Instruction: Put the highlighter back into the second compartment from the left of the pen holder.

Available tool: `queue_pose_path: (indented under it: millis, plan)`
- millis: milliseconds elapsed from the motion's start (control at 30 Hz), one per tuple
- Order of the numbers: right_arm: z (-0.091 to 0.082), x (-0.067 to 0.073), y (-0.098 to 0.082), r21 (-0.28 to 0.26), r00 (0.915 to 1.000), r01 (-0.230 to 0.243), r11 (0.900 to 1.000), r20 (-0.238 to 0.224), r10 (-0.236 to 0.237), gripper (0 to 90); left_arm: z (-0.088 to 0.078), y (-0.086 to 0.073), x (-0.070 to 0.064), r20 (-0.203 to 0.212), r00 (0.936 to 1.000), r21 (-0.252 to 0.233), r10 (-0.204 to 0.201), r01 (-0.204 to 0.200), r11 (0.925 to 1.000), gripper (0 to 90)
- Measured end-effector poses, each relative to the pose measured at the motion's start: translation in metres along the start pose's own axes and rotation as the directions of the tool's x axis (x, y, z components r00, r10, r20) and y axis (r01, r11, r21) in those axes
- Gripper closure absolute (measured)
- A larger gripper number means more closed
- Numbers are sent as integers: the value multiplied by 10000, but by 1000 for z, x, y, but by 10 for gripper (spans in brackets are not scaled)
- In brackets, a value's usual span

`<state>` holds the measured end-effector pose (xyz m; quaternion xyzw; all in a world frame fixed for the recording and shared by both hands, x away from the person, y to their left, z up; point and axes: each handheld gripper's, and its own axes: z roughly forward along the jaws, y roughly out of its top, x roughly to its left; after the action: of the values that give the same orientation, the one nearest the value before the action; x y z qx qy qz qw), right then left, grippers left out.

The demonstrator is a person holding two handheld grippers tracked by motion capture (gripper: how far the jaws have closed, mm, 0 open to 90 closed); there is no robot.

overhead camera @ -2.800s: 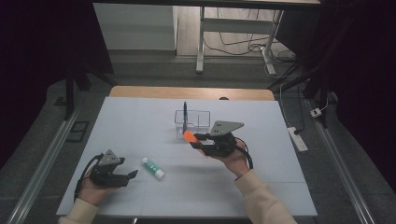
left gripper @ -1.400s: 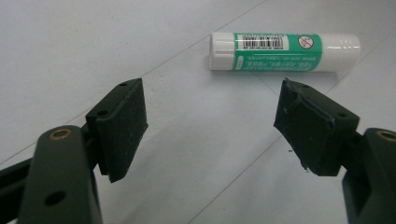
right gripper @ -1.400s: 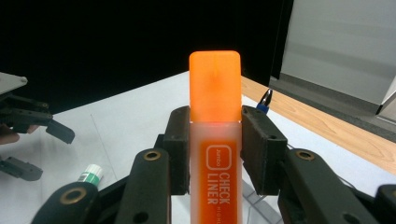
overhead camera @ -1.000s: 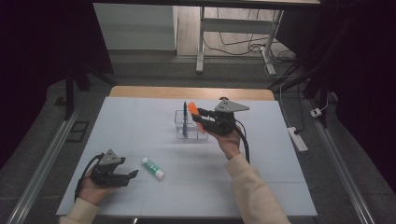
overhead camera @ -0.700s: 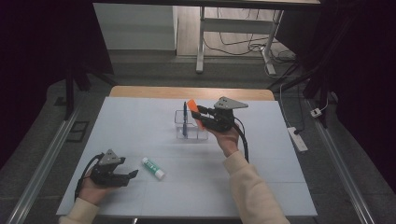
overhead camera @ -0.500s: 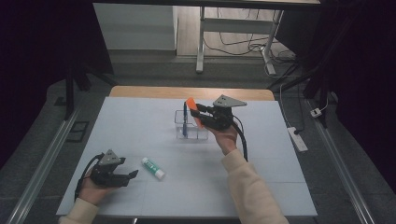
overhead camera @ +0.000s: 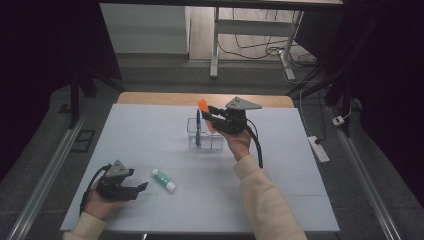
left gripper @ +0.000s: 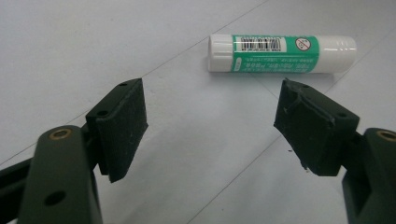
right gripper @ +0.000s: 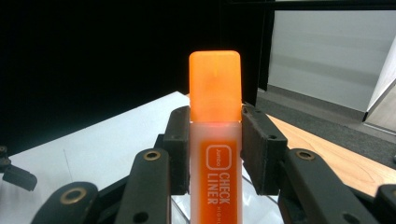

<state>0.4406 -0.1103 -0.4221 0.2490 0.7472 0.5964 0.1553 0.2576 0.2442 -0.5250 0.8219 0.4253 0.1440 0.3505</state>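
Item: orange capped plastic highlighter [right gripper: 215, 140], clamped upright between right gripper [overhead camera: 216, 114] pads at frame centre above clear plastic organiser box [overhead camera: 205, 136]; best lowered vertically into an empty compartment before release; left gripper [left gripper: 210, 130] gaped empty near green-labelled glue stick [left gripper: 282, 53].

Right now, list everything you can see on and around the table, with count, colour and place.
highlighter: 1, orange, upright in the right gripper, above the holder
holder: 1, clear, mid-table, far side
pen: 1, blue, standing in the holder
glue stick: 1, white and green, lying on the table ahead of the left gripper
table: 1, white top
power strip: 1, white, on the floor at the right
left gripper: 1, black, open, low at the near left
right gripper: 1, black, shut on the highlighter
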Motion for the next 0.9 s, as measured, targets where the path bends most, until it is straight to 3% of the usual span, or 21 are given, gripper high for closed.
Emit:
queue_pose_path:
  millis: [333,800,900]
  plan:
    - [18,-5,1,-95,10000,-31,10000,16,31,640,-1,-1,2,-6,10000,-10,-49,49,10000,250]
    - [31,-15,-13,-22,9997,-238,9997,83,238,632,0,-1,2,-12,10000,34,-6,6,10000,250]
    - [30,-16,-14,115,9993,-320,9994,195,318,546,0,-1,2,-4,10000,26,0,0,10000,250]
